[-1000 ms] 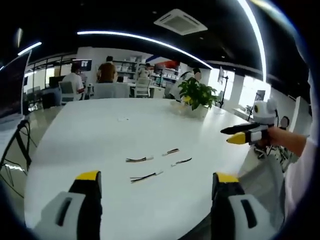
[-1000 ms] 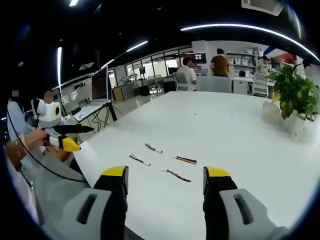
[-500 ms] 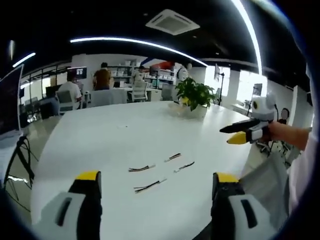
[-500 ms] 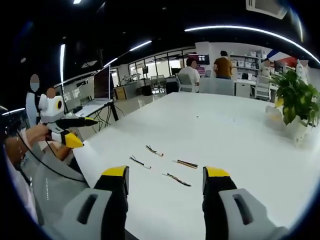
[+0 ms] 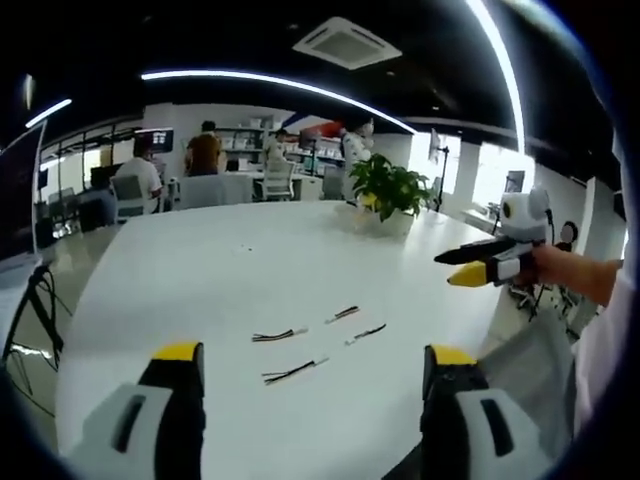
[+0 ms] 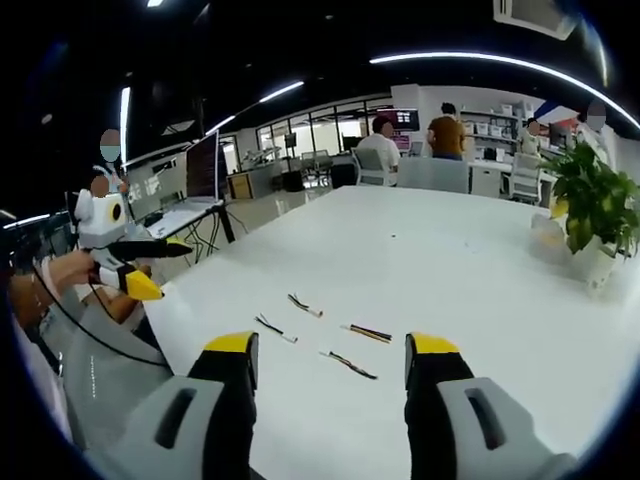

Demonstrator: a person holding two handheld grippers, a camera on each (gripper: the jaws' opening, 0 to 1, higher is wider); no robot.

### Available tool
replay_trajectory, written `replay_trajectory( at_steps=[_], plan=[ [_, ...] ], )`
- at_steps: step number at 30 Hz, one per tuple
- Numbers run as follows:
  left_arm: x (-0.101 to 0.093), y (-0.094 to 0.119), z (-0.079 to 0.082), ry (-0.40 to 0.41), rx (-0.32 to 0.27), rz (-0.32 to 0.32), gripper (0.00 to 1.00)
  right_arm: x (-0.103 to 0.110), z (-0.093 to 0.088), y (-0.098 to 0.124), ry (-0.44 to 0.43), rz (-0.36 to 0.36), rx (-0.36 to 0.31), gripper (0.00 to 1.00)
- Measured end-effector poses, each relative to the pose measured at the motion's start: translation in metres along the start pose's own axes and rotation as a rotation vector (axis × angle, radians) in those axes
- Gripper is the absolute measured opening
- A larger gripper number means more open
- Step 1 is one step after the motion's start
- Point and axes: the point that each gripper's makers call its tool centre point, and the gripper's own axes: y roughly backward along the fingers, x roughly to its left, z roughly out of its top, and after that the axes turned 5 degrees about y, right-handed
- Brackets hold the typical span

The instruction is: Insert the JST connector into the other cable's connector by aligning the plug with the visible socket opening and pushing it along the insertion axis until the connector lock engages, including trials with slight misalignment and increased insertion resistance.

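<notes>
Left gripper view: four short cables (image 5: 310, 345) lie near the white surface's (image 5: 230, 270) front edge, ready for picking, while both grippers (image 5: 315, 365) (image 6: 330, 350) hover wide open, empty.

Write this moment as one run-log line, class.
left claw: open, empty | right claw: open, empty | four cables: loose on white table | mating: not started
</notes>
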Motion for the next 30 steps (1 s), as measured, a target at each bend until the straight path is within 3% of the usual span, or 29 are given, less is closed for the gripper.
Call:
replay_trajectory(
  at_steps=[10, 22, 27, 30],
  plan=[
    [0.0, -0.004, 0.002, 0.028, 0.0, -0.017, 0.82, -0.007, -0.002, -0.004, 0.005, -0.002, 0.004, 0.56],
    [-0.009, -0.026, 0.01, 0.01, -0.014, -0.058, 0.8, -0.005, 0.006, -0.022, 0.033, 0.031, 0.006, 0.55],
    [-0.015, -0.032, 0.013, 0.001, -0.024, -0.097, 0.69, -0.005, 0.005, -0.028, 0.049, 0.044, 0.014, 0.54],
    [-0.015, -0.036, 0.015, 0.0, -0.028, -0.106, 0.68, -0.004, 0.003, -0.03, 0.063, 0.053, 0.025, 0.53]
  ],
)
